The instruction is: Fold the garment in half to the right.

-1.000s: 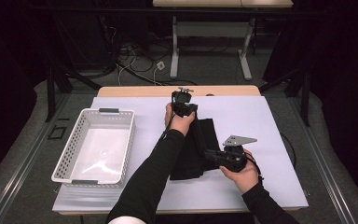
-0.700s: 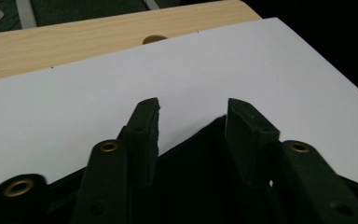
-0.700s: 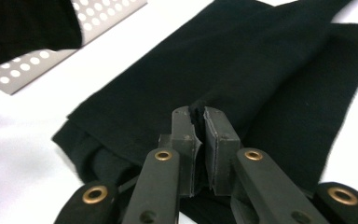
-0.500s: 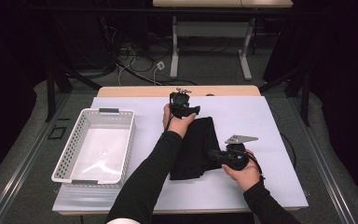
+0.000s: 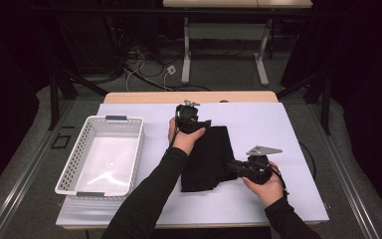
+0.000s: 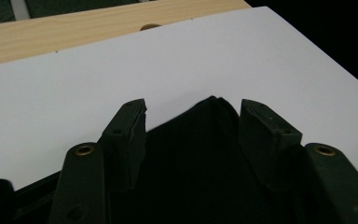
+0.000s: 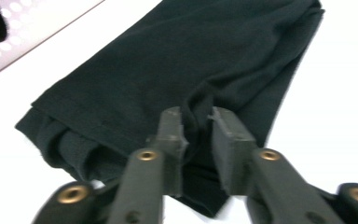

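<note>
A white basket [image 5: 99, 154] stood at the left of the white surface [image 5: 288, 119]. Right of it lay a black cloth [image 5: 206, 159], folded into a long dark strip with layered edges. The left gripper [image 5: 189, 118] sat at its far end; its jaws had just been opening and stood apart around a corner. The right gripper [image 5: 238, 168] at its near right edge had just been opening too, a fold between its loosened jaws.

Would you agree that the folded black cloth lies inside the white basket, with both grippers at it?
Not quite: the high view shows the cloth on the white sheet, right of the basket. The left gripper and right gripper are indeed at it.
</note>
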Demonstrator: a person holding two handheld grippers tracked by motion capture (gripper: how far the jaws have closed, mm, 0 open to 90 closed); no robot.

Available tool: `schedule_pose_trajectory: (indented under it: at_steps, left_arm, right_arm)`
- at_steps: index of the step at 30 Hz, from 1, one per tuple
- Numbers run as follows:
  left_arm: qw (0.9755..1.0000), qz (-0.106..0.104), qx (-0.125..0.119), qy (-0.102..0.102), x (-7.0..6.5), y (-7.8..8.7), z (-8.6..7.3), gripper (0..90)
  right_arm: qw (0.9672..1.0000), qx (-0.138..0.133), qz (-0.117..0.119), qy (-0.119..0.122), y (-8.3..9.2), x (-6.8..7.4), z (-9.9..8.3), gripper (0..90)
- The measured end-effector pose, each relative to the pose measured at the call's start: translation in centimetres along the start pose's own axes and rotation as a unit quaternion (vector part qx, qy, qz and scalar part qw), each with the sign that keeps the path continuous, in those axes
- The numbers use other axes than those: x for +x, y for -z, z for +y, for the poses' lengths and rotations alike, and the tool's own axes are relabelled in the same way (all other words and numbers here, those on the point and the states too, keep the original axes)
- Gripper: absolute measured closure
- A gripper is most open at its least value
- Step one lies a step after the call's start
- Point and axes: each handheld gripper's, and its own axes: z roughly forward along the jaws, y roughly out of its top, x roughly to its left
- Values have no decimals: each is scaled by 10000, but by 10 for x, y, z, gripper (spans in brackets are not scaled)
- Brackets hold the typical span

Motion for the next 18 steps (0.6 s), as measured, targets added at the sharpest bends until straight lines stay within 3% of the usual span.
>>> schedule_pose_trajectory:
  at_steps: [3, 9, 18]
  left_arm:
    - [10000, -18, -15, -23, 0, 4, -6, 417]
    - [9999, -112, -43, -19, 1, 15, -18, 411]
    - [9996, -199, -188, -122, 8, 29, -35, 391]
  right_arm:
    - [10000, -36, -81, -41, 5, -3, -2, 606]
    - [9997, -168, -159, -30, 8, -6, -3, 527]
    - [9991, -179, -246, 300, 2, 0, -5, 416]
